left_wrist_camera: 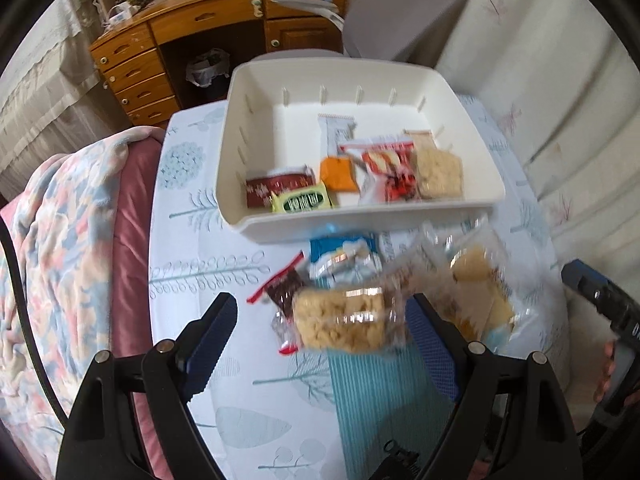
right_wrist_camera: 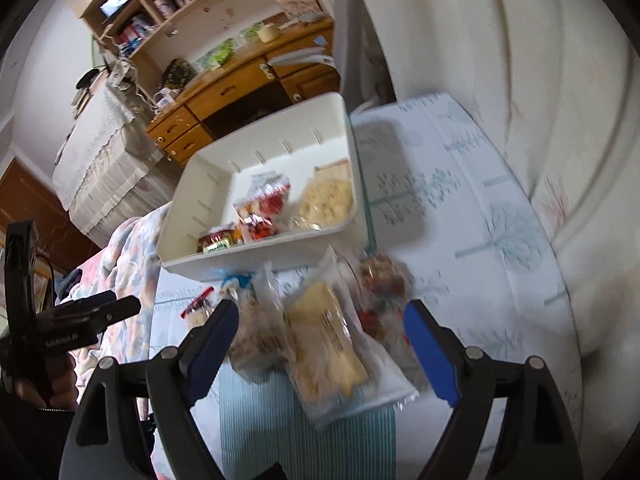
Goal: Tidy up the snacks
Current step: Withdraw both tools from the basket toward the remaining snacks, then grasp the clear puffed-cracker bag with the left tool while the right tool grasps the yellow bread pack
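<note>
**A:** Start on your left. Your left gripper (left_wrist_camera: 320, 344) stands wide apart with nothing clamped; the clear-wrapped rice-puff bar (left_wrist_camera: 344, 326) lies on the cloth between the jaws, and I can't tell whether the right-hand pad is brushing it. How would you take it?

**B:** I'd judge it light and crumbly under a slick, crinkly wrapper. Squeeze across the body of the bar, gently, not on the loose film ends, which would likely slip. The dark red packet (left_wrist_camera: 282, 290) and the blue packet (left_wrist_camera: 344, 254) lie just beside it, so mind you don't pinch two.

**A:** And further right?

**B:** The pale wafer pack (right_wrist_camera: 328, 344) sits between the spread jaws of your right gripper (right_wrist_camera: 320, 344), which also holds nothing. It looks flat, stiff and brittle; grip its long sides. The small packet with red print (right_wrist_camera: 380, 284) lies just beside it, blurred, so I won't name it.

**A:** Where does it all go?

**B:** Into the white bin (left_wrist_camera: 360, 228), just beyond the loose snacks, already holding several packets along its near wall.

**A:** The surface?

**B:** A tablecloth (left_wrist_camera: 192, 248) printed with trees, soft enough to wrinkle under a dragged wrapper. A floral blanket (left_wrist_camera: 60, 248) lies to the left, a wooden desk (left_wrist_camera: 216, 28) behind.
</note>
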`<state>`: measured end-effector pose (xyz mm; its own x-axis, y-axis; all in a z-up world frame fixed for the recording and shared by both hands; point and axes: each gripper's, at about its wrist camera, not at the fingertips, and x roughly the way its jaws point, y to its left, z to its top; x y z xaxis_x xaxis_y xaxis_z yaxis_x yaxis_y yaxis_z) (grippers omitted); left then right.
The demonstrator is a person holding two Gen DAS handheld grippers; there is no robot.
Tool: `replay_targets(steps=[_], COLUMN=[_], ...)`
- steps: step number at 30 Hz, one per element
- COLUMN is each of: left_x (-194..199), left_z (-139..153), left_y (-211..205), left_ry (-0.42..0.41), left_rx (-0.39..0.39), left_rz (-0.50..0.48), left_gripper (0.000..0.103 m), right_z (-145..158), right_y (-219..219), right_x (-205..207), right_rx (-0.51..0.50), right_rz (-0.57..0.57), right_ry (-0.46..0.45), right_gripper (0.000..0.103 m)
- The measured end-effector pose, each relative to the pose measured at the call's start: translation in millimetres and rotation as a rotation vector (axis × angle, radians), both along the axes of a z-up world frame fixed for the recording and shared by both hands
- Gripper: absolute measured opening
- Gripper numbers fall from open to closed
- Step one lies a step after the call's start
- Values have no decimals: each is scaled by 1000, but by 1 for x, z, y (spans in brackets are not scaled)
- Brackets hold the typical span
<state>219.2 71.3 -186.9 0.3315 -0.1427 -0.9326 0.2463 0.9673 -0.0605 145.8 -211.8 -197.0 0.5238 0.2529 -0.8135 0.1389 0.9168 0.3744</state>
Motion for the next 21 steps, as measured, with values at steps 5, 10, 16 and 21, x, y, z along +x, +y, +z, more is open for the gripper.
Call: replay_targets(steps=[5, 10, 16, 21], left_x=[-12, -19, -20, -21], left_z=[-11, -22, -40, -63], left_y=[-7, -18, -31, -41], left_ry=[9, 11, 20, 54], left_rx=[38, 85, 124, 168], left_rz=[-99, -246, -412, -547], left_gripper=[85, 85, 85, 85], right_z=[-18, -38, -62, -82], right_y=[-7, -13, -14, -12], right_x=[-12, -25, -38, -48], right_rx=[73, 185, 277, 328], right_rz=[-64, -152, -252, -331], right_ry=[48, 85, 121, 150], right_gripper=[86, 86, 86, 86])
